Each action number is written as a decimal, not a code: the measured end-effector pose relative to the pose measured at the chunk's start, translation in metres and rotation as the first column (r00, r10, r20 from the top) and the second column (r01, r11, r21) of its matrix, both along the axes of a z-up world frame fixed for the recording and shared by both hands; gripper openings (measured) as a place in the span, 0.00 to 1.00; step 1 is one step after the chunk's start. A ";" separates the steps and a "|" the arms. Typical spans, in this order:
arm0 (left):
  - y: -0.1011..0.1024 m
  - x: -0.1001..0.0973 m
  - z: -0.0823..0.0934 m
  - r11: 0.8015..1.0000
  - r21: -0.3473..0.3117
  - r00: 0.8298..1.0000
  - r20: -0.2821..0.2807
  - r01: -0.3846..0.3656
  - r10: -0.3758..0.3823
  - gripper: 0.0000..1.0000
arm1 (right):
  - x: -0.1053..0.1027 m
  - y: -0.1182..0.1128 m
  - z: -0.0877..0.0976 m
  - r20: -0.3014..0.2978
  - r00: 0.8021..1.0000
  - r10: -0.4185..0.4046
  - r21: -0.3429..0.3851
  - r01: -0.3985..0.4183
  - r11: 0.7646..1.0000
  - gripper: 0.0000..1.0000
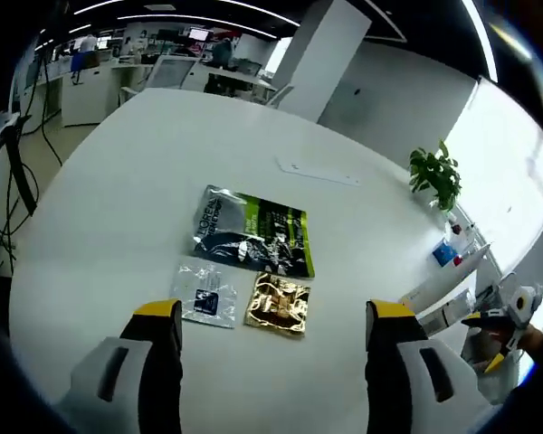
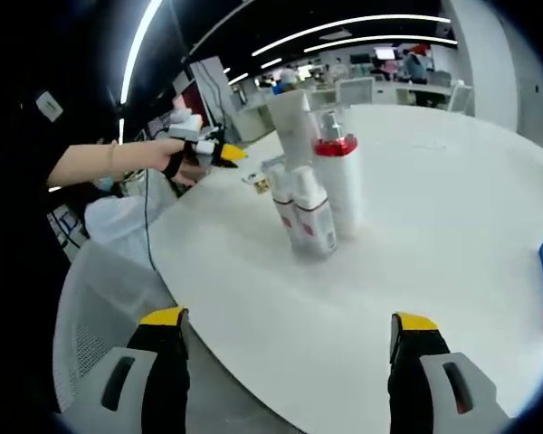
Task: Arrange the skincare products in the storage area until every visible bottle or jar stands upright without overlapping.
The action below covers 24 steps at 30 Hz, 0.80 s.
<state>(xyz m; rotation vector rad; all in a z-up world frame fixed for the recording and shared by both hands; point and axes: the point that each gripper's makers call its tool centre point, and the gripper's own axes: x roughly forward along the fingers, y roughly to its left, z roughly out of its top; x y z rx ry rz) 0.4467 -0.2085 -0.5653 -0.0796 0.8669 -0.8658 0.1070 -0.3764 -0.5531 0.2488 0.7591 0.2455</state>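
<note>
On the round white table, left gripper hangs jaws wide, holding nothing, over three flat sachets at 12 o'clock: clear packet, gold foil packet, dark-and-green pouch. Right gripper likewise gapes empty, facing a tight upright cluster at 12 o'clock, red-collared white pump bottle and smaller white bottles, apparently touching, probably needing spacing.

left gripper: jaws spread wide, nothing between the yellow-tipped fingers, held above the table | right gripper: jaws spread wide, nothing between its fingers | person's hand: bare forearm reaching in from the left of the right gripper view, gripping the left gripper, yellow tips pointing right
</note>
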 end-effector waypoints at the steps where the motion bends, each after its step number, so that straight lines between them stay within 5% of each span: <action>1: -0.002 0.003 -0.001 1.000 -0.006 1.000 -0.006 -0.006 0.006 0.75 | 0.000 0.000 0.001 -0.002 1.000 -0.002 -0.001 0.002 1.000 0.96; 19: -0.008 0.060 -0.020 0.995 0.005 0.994 0.025 -0.103 0.103 0.60 | -0.002 -0.003 -0.009 -0.052 0.999 -0.006 -0.008 0.006 1.000 0.96; 24: -0.010 0.062 -0.027 0.992 0.084 0.993 0.083 -0.096 0.089 0.53 | -0.003 -0.004 -0.012 -0.064 0.998 -0.015 -0.005 0.015 1.000 0.96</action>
